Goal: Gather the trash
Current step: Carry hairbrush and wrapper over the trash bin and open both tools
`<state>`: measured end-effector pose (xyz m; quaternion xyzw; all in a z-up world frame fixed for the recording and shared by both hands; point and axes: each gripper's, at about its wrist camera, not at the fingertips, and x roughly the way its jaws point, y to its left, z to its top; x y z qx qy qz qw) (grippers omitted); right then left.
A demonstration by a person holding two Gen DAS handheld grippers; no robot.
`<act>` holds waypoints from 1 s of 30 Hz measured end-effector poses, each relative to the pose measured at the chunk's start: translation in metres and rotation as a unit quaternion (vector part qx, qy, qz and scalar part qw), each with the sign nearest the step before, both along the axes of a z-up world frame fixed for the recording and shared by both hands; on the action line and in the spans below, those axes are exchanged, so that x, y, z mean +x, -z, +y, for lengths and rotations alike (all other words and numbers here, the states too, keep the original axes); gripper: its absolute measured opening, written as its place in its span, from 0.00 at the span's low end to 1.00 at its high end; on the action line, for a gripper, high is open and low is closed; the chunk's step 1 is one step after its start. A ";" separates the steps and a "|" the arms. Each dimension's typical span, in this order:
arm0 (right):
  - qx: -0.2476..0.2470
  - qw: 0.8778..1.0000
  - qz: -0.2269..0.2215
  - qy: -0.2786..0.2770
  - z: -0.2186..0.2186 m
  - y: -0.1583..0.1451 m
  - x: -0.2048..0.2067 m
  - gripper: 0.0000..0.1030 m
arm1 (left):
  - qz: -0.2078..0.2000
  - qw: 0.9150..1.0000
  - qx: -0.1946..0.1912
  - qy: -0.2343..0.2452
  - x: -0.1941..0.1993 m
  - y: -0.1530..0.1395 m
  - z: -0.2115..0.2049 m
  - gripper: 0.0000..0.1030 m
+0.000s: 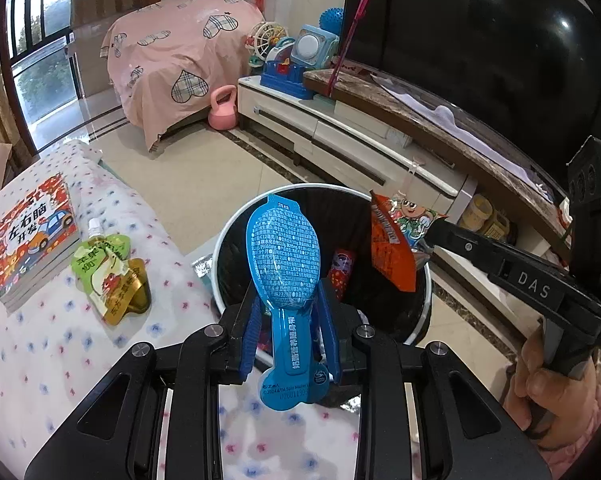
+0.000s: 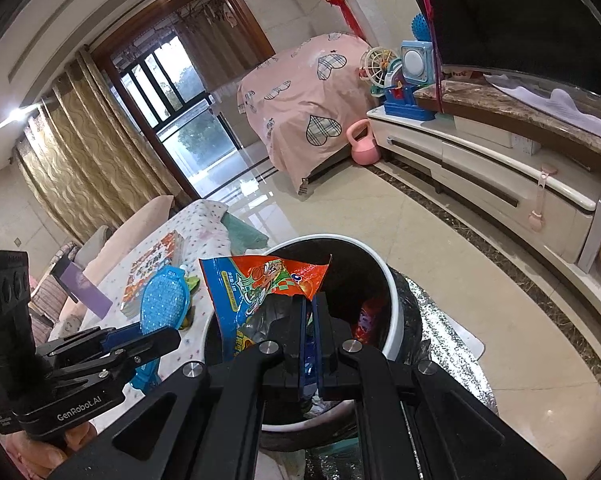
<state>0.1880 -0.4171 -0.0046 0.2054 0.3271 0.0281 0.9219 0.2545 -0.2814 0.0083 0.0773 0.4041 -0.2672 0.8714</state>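
Currently, left wrist view: left gripper [image 1: 288, 312] is clamped on the narrow neck of a blue spoon-shaped package [image 1: 286, 256], held upright over the open trash bin [image 1: 424, 308]. The package looks like thin moulded plastic: light, fairly stiff, glossy, so probably slippery; the waist, where the pads sit, seems the sensible hold. A green drink pouch [image 1: 108, 276] still lies on the dotted tablecloth [image 1: 40, 360] beside a children's book [image 1: 32, 240]; it is crumpled and soft, best pinched at a flat edge or near its cap.

Right wrist view: right gripper [image 2: 309, 320] has its jaws together, pinching the lower part of an orange snack wrapper [image 2: 260, 284] over the bin. Foil film, near weightless, floppy and slick; judged likely to cling or flutter on release. A red wrapper [image 2: 366, 320] is already inside the bin.
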 end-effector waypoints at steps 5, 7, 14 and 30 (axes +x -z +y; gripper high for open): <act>-0.005 1.000 0.013 0.000 0.000 0.006 0.007 0.03 | 0.009 1.000 0.006 0.002 0.007 0.007 -0.008 0.25; -0.005 1.000 0.018 0.001 -0.001 0.009 0.009 0.03 | 0.018 1.000 0.006 0.003 0.010 0.011 -0.010 0.25; -0.009 0.999 0.031 0.000 -0.002 0.015 0.016 0.03 | 0.030 0.999 0.013 -0.001 0.021 0.020 -0.014 0.25; -0.035 0.997 0.065 0.001 0.000 0.022 0.027 0.09 | 0.051 0.998 0.023 -0.003 0.027 0.025 -0.016 0.42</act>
